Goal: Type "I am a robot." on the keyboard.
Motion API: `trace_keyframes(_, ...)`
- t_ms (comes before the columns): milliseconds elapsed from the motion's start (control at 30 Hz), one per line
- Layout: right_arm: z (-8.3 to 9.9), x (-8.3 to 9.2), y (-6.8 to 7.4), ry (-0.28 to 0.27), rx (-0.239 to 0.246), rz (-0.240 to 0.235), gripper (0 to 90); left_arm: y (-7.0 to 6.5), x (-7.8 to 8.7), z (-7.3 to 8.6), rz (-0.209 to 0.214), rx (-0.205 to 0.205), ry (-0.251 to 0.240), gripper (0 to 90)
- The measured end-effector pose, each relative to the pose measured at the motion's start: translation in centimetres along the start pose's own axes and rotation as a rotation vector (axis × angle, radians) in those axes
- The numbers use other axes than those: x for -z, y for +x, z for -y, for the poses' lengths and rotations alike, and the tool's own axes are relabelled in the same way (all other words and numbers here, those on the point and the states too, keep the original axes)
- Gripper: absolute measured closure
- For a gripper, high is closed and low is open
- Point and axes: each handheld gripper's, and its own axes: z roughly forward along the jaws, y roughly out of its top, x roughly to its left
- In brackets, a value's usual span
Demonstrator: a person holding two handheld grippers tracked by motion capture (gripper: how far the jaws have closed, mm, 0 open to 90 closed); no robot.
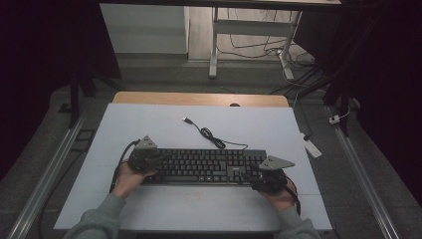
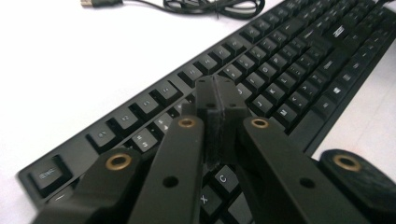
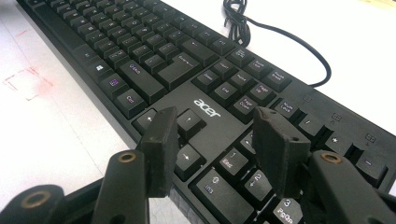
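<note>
Black keyboard [image 1: 206, 166] under both grippers, left gripper [image 2: 218, 95] closed, right gripper [image 3: 215, 140] parted

Keyboard [image 3: 187, 70] carries the brand "acer" in pale letters on the bare panel above its arrow keys. Right gripper view: key legends "Ctrl", "Shift", "End", "PgDn", "Ins", numerals 1, 2, 3. Left gripper view: "C", "X", "M" legible; other legends blurred.

Overhead view; two close gripper views sharing the keyboard [image 1: 206, 167] from opposite ends.
</note>
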Motion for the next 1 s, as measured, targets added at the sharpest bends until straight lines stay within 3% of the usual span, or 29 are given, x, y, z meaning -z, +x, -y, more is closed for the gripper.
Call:
trace_keyframes(133, 0.0, 0.0, 0.0, -0.002, 0.002, 0.001, 50.8, -0.2, -1.1, -0.1, -0.021, -0.023, 0.037, 89.0)
trace_keyframes(367, 0.0, 0.1, 0.0, 0.001, -0.002, 0.001, 50.8, 0.1, -2.1, 0.1, -0.052, -0.027, 0.083, 89.0)
trace_keyframes(1000, 0.0, 0.1, 0.0, 0.003, 0.001, 0.005, 50.7, 0.1, -2.8, 0.4, -0.064, -0.033, 0.113, 88.9)
